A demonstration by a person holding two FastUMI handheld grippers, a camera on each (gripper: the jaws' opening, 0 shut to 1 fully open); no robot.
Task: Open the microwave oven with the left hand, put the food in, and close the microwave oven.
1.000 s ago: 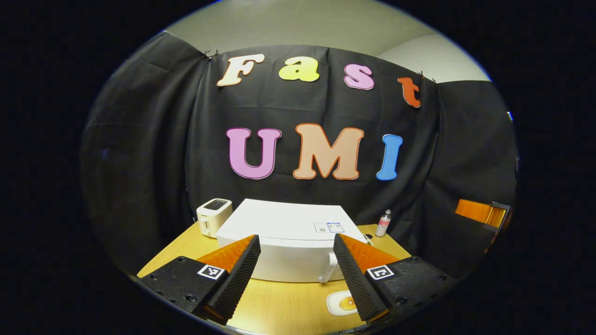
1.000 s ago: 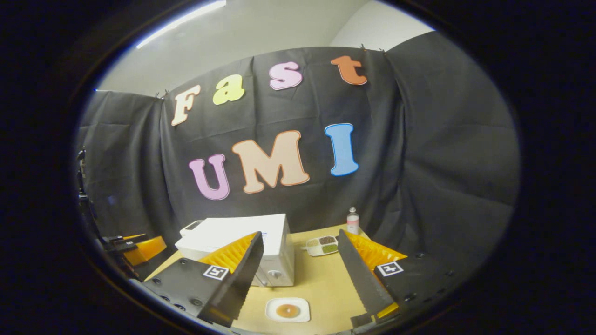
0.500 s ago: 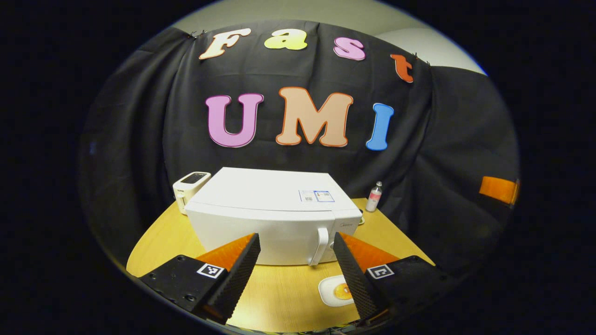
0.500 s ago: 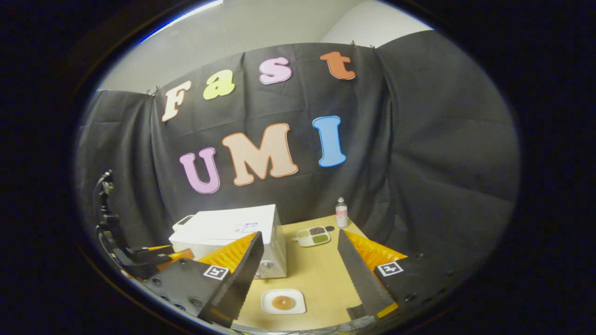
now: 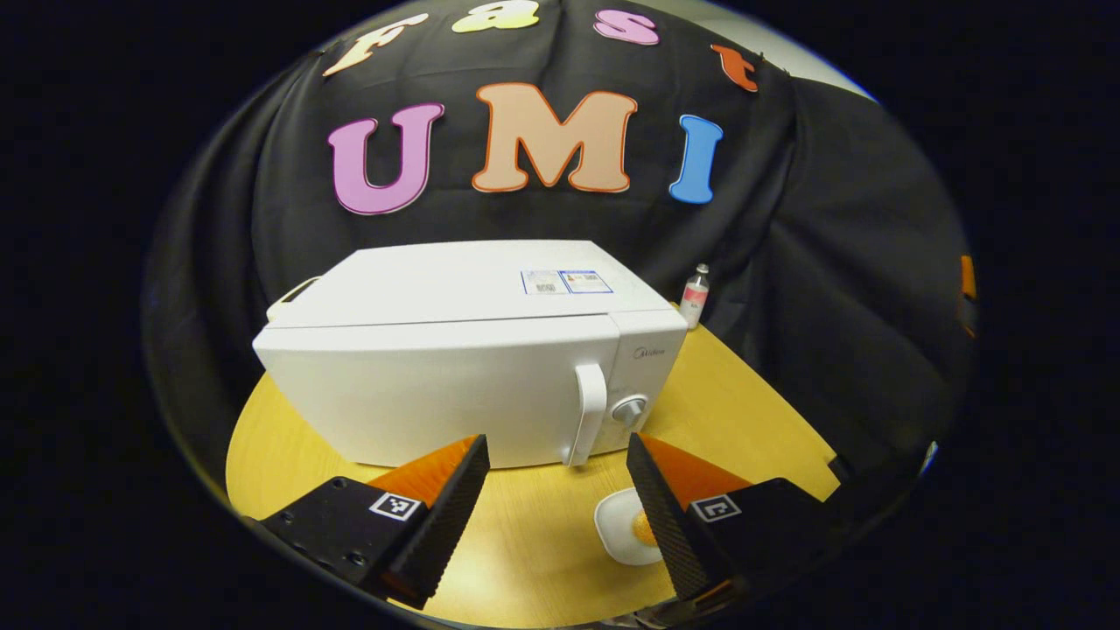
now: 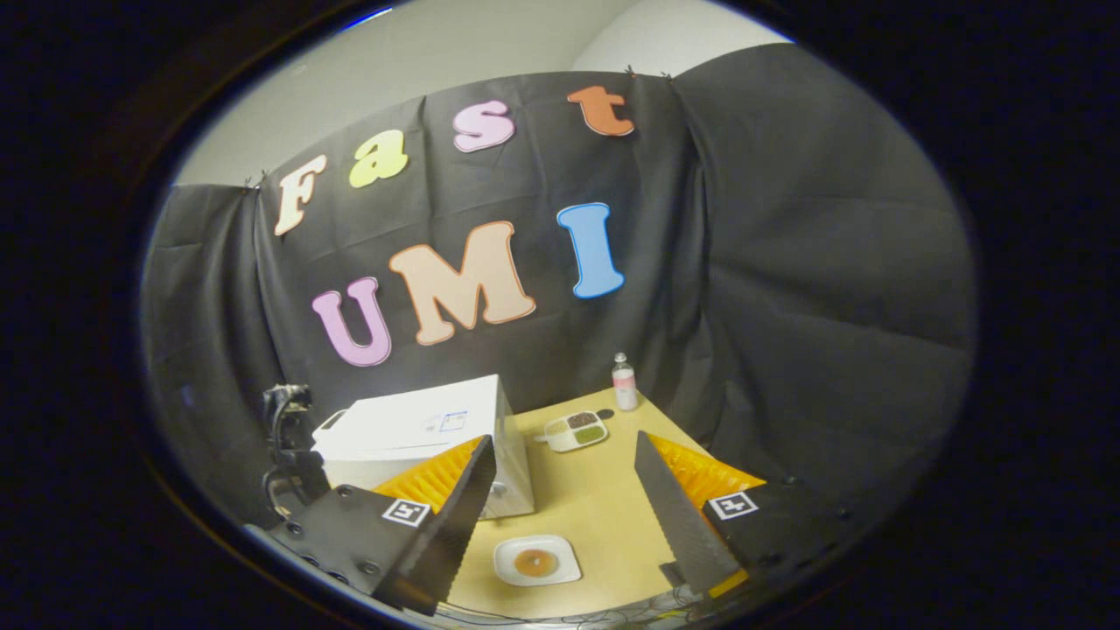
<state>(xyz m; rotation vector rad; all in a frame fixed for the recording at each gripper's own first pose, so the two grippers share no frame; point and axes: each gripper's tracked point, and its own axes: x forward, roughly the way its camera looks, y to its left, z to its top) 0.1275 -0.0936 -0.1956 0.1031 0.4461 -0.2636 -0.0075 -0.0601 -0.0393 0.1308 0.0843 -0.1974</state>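
Observation:
A white microwave oven [image 5: 455, 367] stands on the wooden table [image 5: 744, 411] with its door shut; the vertical handle [image 5: 586, 411] is at the door's right, a knob [image 5: 628, 409] beside it. My left gripper [image 5: 556, 503] is open, a short way in front of the handle, with nothing between its fingers. A small white plate with a brown food piece [image 5: 626, 534] lies on the table in front of the oven, partly behind the left gripper's right finger. In the right gripper view the oven [image 6: 420, 437] stands at the left, the plate of food [image 6: 535, 560] below. My right gripper [image 6: 560, 516] hangs open above the table.
A small bottle [image 5: 695, 296] with a pink label stands at the table's back right [image 6: 623, 383]. A divided dish [image 6: 576, 430] with dark and green contents lies behind the oven's right side. The other gripper's body and cables [image 6: 284, 442] show at the oven's left. Black cloth walls surround the table.
My left gripper has moved down and closer to the oven, whose front and handle now face it. The right gripper's view has tilted slightly; both grippers stay open.

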